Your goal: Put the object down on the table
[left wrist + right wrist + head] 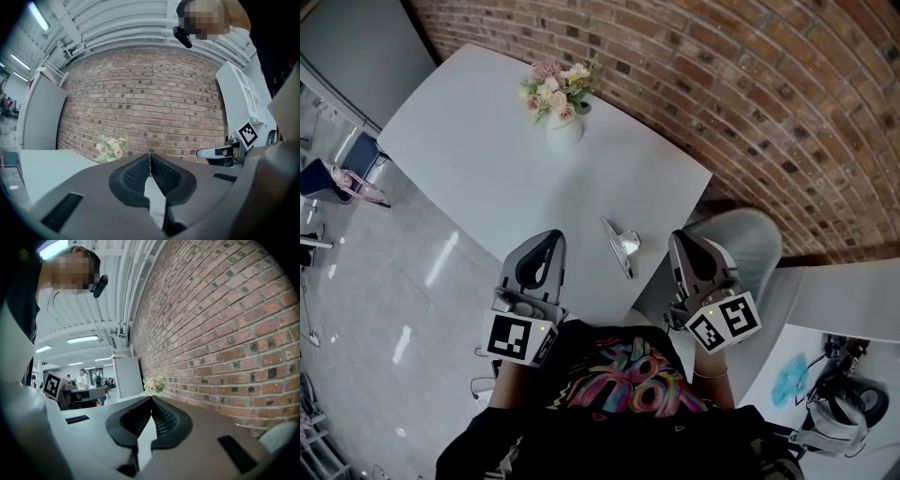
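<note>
Table, white: metal clip lies near its front edge, between the grippers, touching neither. Left gripper: jaws together, empty. Right gripper: jaws together, empty. Flower vase behind.
</note>
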A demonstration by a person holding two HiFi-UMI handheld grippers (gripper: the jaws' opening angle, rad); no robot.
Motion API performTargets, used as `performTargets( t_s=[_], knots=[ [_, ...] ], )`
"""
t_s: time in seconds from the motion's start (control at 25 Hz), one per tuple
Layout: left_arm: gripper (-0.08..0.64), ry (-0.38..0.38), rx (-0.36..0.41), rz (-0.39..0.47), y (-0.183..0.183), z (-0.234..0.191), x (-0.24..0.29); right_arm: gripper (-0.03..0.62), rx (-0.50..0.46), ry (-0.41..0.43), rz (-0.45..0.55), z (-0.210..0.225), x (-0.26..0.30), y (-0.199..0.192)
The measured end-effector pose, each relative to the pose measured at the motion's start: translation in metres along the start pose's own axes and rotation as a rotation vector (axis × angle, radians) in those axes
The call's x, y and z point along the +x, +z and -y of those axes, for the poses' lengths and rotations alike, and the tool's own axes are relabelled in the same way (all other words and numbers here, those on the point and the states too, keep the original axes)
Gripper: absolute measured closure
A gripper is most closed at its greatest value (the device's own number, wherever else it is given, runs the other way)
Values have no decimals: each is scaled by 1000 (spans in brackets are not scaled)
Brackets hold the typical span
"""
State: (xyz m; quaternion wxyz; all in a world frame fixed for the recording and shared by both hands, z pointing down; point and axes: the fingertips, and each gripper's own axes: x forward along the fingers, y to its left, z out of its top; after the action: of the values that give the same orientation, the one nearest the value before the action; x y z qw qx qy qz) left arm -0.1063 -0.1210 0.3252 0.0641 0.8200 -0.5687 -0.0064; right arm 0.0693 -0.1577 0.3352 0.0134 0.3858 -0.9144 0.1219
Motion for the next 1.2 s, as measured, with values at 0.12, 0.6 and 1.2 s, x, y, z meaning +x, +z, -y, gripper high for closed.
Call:
performTargets(
  t_s=[0.12, 0.6, 1.2],
  knots=[
    [534, 2, 6, -5, 0, -2, -1, 574, -18, -3, 0, 0, 0, 0],
    [534, -19, -12, 0, -4, -1, 3, 574, -34, 0, -8, 2, -2, -2],
    [534, -57, 11, -20, -6, -2, 15, 574, -9, 9, -20, 3, 5, -9]
  ],
)
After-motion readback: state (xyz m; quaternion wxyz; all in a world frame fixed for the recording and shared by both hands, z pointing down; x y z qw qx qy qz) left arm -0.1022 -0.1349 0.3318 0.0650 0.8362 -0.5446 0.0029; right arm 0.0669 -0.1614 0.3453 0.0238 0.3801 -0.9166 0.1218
